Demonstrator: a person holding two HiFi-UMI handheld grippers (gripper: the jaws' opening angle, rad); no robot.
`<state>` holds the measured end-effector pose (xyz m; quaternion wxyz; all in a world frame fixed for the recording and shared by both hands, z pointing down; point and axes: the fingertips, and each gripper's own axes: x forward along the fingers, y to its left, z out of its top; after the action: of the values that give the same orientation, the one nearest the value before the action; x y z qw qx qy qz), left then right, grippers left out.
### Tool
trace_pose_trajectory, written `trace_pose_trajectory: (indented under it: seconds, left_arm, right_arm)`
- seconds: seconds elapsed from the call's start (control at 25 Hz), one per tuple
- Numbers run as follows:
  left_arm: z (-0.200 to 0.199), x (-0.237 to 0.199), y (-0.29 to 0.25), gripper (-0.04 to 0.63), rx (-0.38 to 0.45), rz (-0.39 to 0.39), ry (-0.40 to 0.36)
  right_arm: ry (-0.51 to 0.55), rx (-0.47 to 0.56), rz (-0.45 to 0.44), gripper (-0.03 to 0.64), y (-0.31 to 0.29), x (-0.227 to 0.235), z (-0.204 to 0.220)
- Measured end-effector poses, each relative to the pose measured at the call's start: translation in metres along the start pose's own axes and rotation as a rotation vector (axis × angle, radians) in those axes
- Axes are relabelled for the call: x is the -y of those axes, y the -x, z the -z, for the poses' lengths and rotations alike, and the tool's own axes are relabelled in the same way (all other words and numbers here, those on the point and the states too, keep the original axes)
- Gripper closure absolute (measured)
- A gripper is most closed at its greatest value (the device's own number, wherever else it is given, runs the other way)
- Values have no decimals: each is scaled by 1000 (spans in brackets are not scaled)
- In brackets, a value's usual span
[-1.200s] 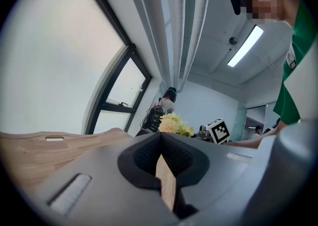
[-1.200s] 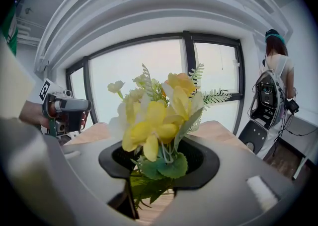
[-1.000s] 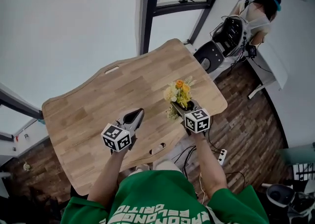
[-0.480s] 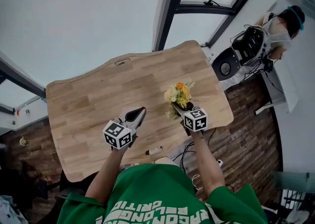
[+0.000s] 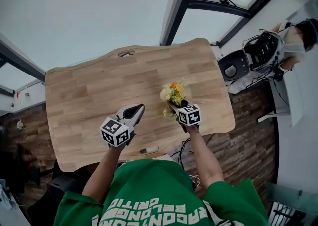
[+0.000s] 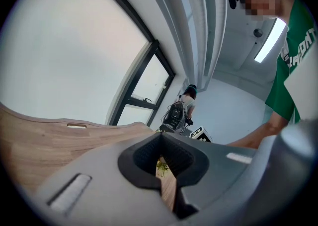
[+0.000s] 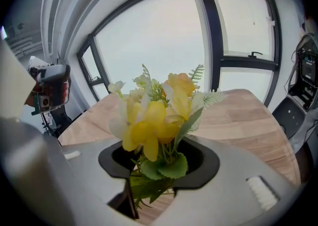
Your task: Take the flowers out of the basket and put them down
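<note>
Flowers [image 5: 172,93] above wooden table [image 5: 84,96]; large windows [image 7: 149,36] beyond; dark plank floor [image 5: 253,115] below.

wooden table [image 5: 84,91] bare across its left, flowers [image 5: 172,92] standing right of centre

A pale wooden table [image 5: 89,91] with a wavy edge fills the middle. Dark-framed windows [image 5: 74,16] give flat white daylight from ten to one o'clock. Dark plank floor [image 5: 248,135] shows at four o'clock, a white desk [image 5: 292,96] at three.
</note>
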<state>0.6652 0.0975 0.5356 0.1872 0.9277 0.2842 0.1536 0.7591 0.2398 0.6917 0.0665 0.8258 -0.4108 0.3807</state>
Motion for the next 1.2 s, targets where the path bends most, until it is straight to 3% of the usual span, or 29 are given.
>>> trace_pose_trajectory:
  seconds: [0.72, 0.92, 1.2]
  left_arm:
    - [20, -39, -30, 577, -55, -95, 68]
    - [18, -67, -40, 577, -67, -110, 87]
    - [23, -42, -32, 577, -72, -119, 76]
  right_arm:
    - [-76, -250, -117, 404, -88, 31, 60]
    - [-70, -343, -106, 402, -114, 41, 70]
    - [-79, -354, -111, 396, -98, 37, 91]
